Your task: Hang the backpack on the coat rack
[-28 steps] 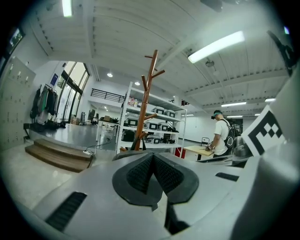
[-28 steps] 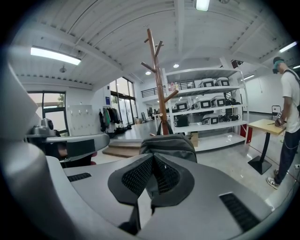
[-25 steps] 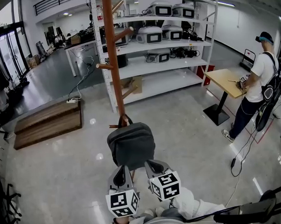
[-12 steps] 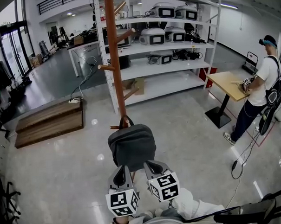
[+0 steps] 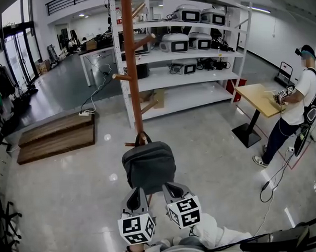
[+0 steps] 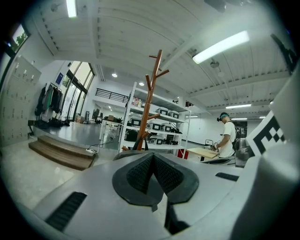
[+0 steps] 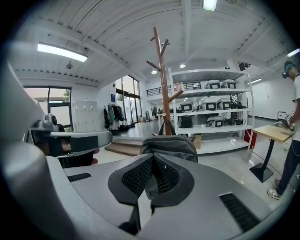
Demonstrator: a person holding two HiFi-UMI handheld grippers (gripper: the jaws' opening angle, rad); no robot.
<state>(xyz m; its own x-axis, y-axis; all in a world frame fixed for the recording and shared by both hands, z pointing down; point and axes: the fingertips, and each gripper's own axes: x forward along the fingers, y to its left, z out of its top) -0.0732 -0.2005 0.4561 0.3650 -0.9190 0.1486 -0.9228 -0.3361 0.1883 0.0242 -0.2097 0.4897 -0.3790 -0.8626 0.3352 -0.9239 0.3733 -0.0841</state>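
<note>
A grey backpack (image 5: 149,165) hangs in the air in front of the brown wooden coat rack (image 5: 130,72), its top handle close to the pole near a low peg. My left gripper (image 5: 136,191) and right gripper (image 5: 170,187) meet its lower edge from below. In the right gripper view the gripper (image 7: 152,159) is shut with a fold of the backpack (image 7: 168,143) pinched between the pads. In the left gripper view the gripper (image 6: 153,157) is shut too, and only a sliver of the backpack (image 6: 129,152) shows above it. The coat rack (image 7: 163,84) stands straight ahead.
White shelving (image 5: 196,48) with machines stands behind the rack. A low wooden platform (image 5: 54,138) lies to the left. At the right, a person (image 5: 298,106) stands by a small table (image 5: 261,100), with a cable (image 5: 270,180) trailing on the floor.
Both grippers and the backpack keep their place. The head view has drifted slightly, and the person at the right has shifted a little.
</note>
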